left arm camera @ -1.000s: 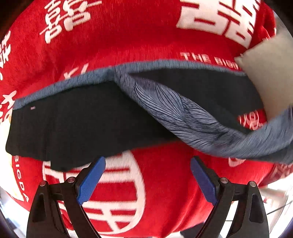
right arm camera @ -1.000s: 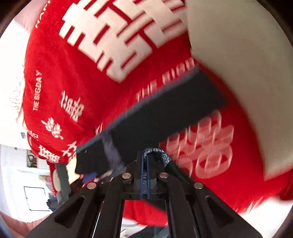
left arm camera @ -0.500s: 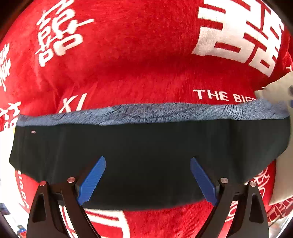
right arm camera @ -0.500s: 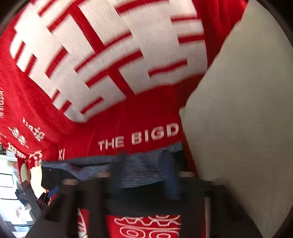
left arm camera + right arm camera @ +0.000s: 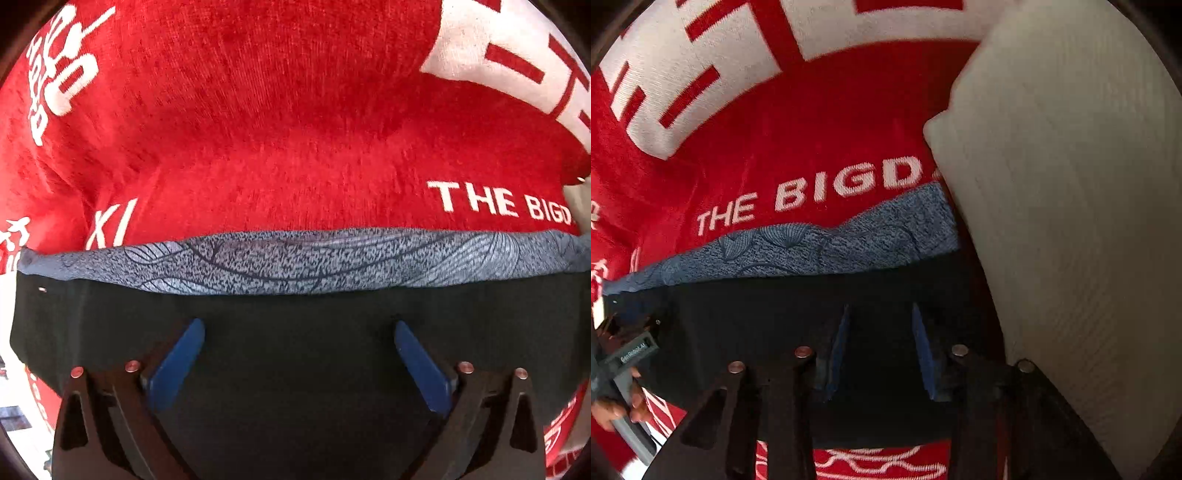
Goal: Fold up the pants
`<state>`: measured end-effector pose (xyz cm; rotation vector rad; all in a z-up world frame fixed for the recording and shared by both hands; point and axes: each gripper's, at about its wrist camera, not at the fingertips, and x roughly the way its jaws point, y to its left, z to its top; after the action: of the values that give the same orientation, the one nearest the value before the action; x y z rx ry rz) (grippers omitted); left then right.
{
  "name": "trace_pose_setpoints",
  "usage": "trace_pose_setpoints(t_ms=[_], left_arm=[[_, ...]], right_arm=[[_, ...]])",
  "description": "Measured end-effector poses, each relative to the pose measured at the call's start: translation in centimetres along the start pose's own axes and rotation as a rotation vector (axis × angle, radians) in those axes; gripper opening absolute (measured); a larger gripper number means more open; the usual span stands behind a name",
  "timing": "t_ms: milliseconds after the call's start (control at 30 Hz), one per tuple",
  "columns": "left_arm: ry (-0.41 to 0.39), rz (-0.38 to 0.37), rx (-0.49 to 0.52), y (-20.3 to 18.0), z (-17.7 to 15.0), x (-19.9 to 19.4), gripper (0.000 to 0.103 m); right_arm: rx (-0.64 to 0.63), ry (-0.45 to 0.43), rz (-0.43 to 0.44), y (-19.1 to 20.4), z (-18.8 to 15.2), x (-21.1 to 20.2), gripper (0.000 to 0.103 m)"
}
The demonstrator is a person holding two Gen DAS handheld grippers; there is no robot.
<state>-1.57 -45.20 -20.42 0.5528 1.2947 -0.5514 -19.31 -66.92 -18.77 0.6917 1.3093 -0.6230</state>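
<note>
The pants (image 5: 110, 317) lie folded flat on a red blanket (image 5: 277, 129), black cloth on top with a blue-grey patterned band (image 5: 295, 262) along the far edge. My left gripper (image 5: 299, 326) hangs close over the black cloth, its jaws opening wide, nothing between the blue pads (image 5: 177, 362). In the right wrist view the same pants (image 5: 757, 306) and band (image 5: 812, 251) show. My right gripper (image 5: 881, 312) points down over the black cloth near its right end, jaws closing and still apart. No fold is visibly pinched.
A pale grey ribbed pillow (image 5: 1071, 203) lies against the pants' right end. A hand (image 5: 613, 406) holding the other gripper's grey handle (image 5: 631, 350) shows at the left edge. The blanket bears large white characters and lettering (image 5: 820, 192).
The right gripper was shut on the patterned cloth and has let it go. The patterned leg, loose in the air before, now lies flat. Both grippers have dropped closer to the pants.
</note>
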Motion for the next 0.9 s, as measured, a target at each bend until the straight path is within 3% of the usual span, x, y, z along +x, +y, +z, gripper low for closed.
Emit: trace_pose_setpoints(t_ms=[100, 200, 333, 400, 467, 533, 567, 633, 700, 733, 767, 900], left_arm=[[0.002, -0.019, 0.007, 0.5, -0.5, 0.0, 0.103], [-0.007, -0.009, -0.002, 0.3, -0.7, 0.0, 0.103], [-0.022, -0.001, -0.032, 0.1, -0.9, -0.1, 0.103], [-0.03, -0.001, -0.038, 0.1, -0.9, -0.1, 0.103], [-0.031, -0.001, -0.04, 0.1, -0.9, -0.2, 0.103], [-0.03, -0.003, -0.04, 0.0, -0.8, -0.4, 0.103], [-0.032, -0.006, -0.039, 0.1, -0.8, -0.4, 0.103], [-0.033, -0.014, -0.04, 0.4, -0.8, -0.4, 0.103], [-0.031, -0.017, -0.042, 0.7, -0.8, -0.3, 0.103], [-0.031, -0.017, -0.042, 0.9, -0.7, -0.1, 0.103], [-0.029, -0.015, -0.042, 1.1, -0.7, -0.1, 0.103], [0.011, 0.011, -0.043, 1.4, 0.4, 0.0, 0.103]], right_arm=[[-0.027, 0.011, -0.02, 0.3, -1.0, -0.9, 0.039], [0.062, -0.038, 0.146, -0.6, 0.0, -2.9, 0.039], [0.075, -0.036, 0.153, -0.5, 3.5, -2.2, 0.04], [0.064, 0.022, 0.081, -0.3, 5.1, 0.0, 0.035], [0.036, 0.064, -0.047, -0.1, 6.1, 2.4, 0.006], [-0.007, 0.013, -0.128, 0.7, 6.8, 2.5, 0.007], [0.006, -0.013, -0.122, 0.9, 7.0, 2.0, 0.011], [0.078, -0.065, -0.025, 0.4, 6.6, 0.4, 0.015], [0.119, -0.096, 0.07, -0.1, 5.4, -1.6, 0.037], [0.129, -0.108, 0.102, -0.3, 4.3, -2.7, 0.059], [0.133, -0.122, 0.122, -0.3, 3.2, -3.5, 0.067], [0.147, -0.076, 0.233, -0.4, -2.3, -4.8, 0.068]])
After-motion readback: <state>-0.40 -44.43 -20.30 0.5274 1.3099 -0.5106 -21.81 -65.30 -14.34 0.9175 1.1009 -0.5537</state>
